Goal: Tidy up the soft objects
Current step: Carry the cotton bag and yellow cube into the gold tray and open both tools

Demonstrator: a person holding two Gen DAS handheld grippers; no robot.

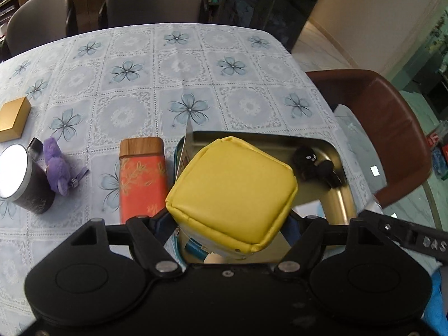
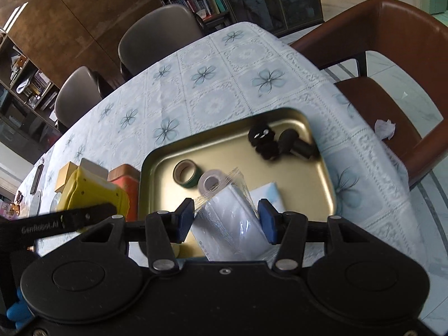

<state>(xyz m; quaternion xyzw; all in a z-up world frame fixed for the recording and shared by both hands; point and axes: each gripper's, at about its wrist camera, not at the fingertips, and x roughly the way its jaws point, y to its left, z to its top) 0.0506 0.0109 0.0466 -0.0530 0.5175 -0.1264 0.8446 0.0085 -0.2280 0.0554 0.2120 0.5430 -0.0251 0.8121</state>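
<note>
A table (image 1: 173, 64) under a pale blue flowered cloth is filling both views, with grey chairs (image 1: 151, 0) standing at its far side and a brown chair (image 2: 392, 64) sitting at its end. A gold metal tray (image 2: 238, 145) is lying near the table's corner. The left gripper (image 1: 228, 221) is clenching a yellow cushioned cube (image 1: 232, 193) between its jaws, holding it above the tray's near left edge. The right gripper (image 2: 226, 218) is grasping a clear plastic packet (image 2: 226, 218) with white contents, its blue pads (image 2: 185, 218) pressing on both sides, over the tray's near part. Just left of the tray an orange tin (image 1: 141, 179) with a wood-look lid is standing beside it; farther left a dark cylindrical can (image 1: 25, 179) is sitting next to a purple plush toy (image 1: 57, 168), and a gold box (image 1: 14, 120) is lying beyond them. Inside the tray a black plush toy (image 2: 263, 140) is resting at the far right, with two tape rolls (image 2: 186, 173) lying near the middle.
</note>
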